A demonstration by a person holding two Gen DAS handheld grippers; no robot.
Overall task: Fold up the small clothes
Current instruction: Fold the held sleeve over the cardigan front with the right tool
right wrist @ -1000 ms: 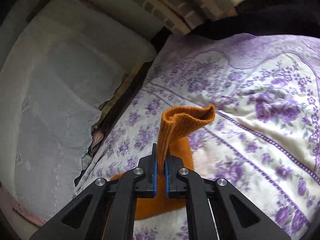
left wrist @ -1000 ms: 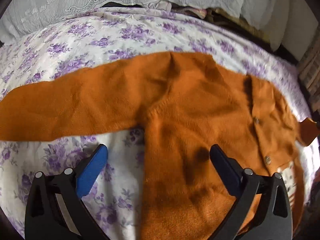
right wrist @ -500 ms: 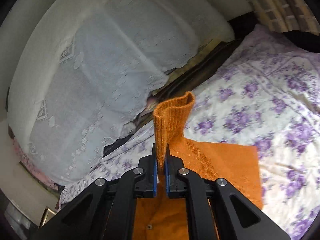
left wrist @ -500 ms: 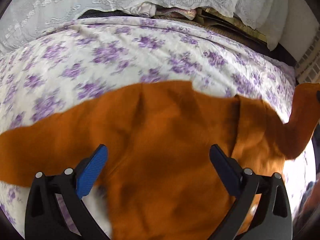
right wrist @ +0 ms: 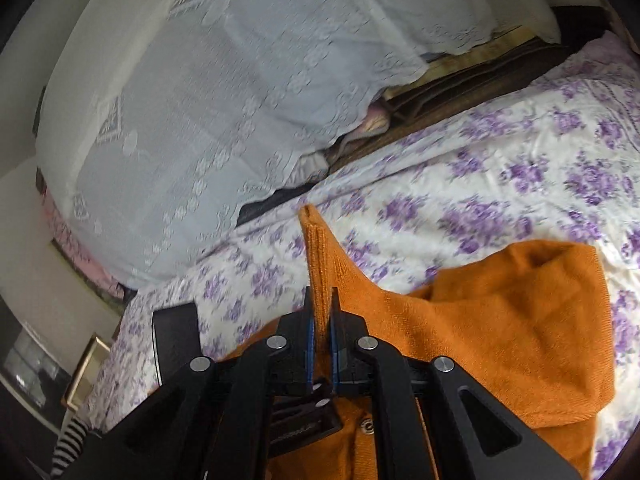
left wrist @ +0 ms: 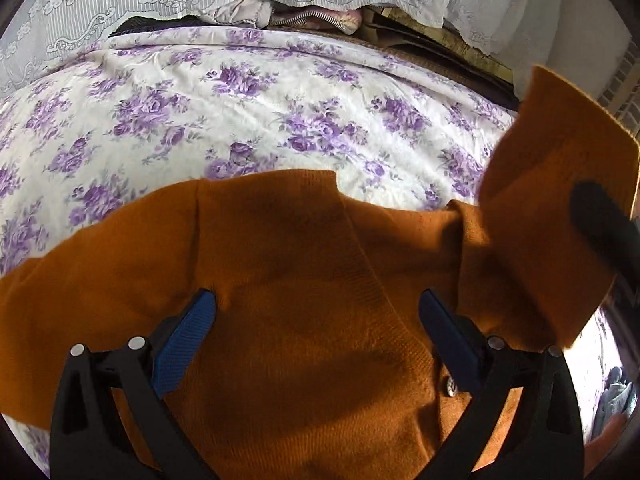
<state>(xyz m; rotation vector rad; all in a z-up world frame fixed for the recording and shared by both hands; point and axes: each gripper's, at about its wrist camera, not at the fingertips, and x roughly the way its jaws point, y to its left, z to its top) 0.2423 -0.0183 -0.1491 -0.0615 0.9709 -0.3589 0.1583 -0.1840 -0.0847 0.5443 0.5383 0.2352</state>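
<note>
Right wrist view: an orange cardigan sleeve is clamped in the right gripper; beneath the wide-open left gripper, its body is spread on the floral bed.

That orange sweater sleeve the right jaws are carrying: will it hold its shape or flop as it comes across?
Likely floppy: the sleeve sags in soft folds behind the right gripper. Probably light, since a thin pinch lifts it. The fuzzy knit should grip, not slide, on the floral bedsheet.
</note>
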